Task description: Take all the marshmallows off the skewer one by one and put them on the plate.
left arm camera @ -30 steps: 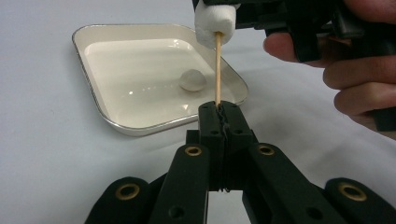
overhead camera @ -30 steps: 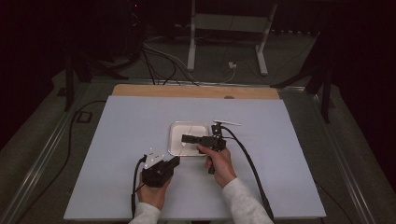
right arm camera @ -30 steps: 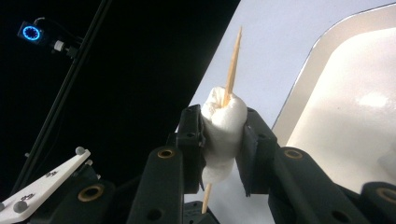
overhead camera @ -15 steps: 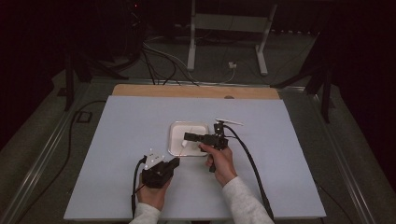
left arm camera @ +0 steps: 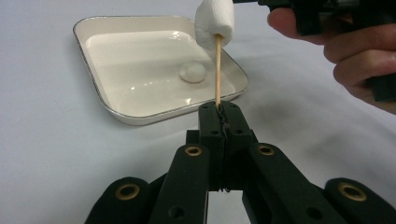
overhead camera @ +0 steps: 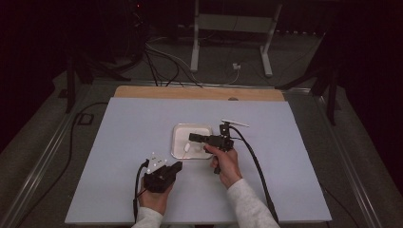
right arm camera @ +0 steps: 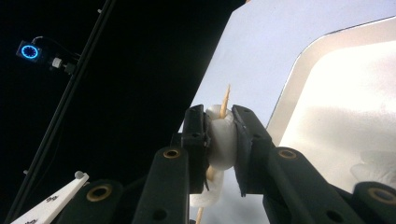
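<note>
The left tool (left arm camera: 219, 122) is clenched on the lower end of a thin wooden stick (left arm camera: 217, 70), which stands nearly upright out of its closed jaws. In the high view this left tool (overhead camera: 175, 167) sits near the front edge of the tabletop (overhead camera: 119, 133), a little left of the middle, held in the person's left hand (overhead camera: 154, 197).

A white marshmallow (left arm camera: 214, 21) is speared on the top of the stick. The right tool (right arm camera: 220, 135) is grasping that marshmallow from both sides, its jaws pressing the soft body inward, and the pointed tip of the stick pokes out beyond it. A second white marshmallow (right arm camera: 205, 198) sits lower on the same stick, just under the jaws.

In the high view the right tool (overhead camera: 194, 137) reaches over the right side of a shallow white square tray (overhead camera: 178, 130) that lies near the middle of the tabletop. The right hand (overhead camera: 225, 164) holds it from the front. One more marshmallow (left arm camera: 192, 72) lies inside the tray, toward its near right corner.
</note>
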Tool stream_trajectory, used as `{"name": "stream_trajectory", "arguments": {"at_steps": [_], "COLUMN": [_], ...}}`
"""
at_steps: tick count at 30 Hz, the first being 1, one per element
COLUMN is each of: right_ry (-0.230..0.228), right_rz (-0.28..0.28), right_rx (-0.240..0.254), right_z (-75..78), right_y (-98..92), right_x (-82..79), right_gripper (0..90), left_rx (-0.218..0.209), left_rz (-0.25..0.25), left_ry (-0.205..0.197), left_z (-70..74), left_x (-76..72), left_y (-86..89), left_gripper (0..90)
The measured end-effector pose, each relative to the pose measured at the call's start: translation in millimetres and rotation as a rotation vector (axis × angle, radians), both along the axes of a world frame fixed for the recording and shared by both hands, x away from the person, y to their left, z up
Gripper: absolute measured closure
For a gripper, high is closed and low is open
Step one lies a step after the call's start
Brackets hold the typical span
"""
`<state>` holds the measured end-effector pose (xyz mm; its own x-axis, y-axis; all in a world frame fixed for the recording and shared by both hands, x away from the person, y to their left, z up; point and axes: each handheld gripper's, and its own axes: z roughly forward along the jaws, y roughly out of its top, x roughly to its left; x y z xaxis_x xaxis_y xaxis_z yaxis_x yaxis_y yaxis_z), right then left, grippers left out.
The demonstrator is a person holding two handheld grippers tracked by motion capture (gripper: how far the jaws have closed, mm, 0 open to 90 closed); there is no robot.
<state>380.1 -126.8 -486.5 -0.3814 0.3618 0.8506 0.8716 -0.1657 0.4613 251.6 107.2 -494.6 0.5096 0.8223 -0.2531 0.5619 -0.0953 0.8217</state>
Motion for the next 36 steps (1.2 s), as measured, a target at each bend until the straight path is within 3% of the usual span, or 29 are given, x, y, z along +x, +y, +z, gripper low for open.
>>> {"name": "stream_trajectory", "arguments": {"at_steps": [16, 36], "right_ry": [0.019, 0.032], "right_rz": [-0.009, -0.028], "right_rx": [0.002, -0.009], "right_z": [-1.8, -5.5], "right_y": [-2.1, -2.7], "right_x": [2.9, 4.7], "right_gripper": [76.3, 77.7], "left_rx": [0.051, 0.084], "left_rz": [-0.003, -0.015], "left_ry": [-0.002, 0.015], "left_z": [0.5, 0.4], "left_x": [-4.4, -5.4], "left_y": [1.2, 4.7], "left_gripper": [90.0, 90.0]}}
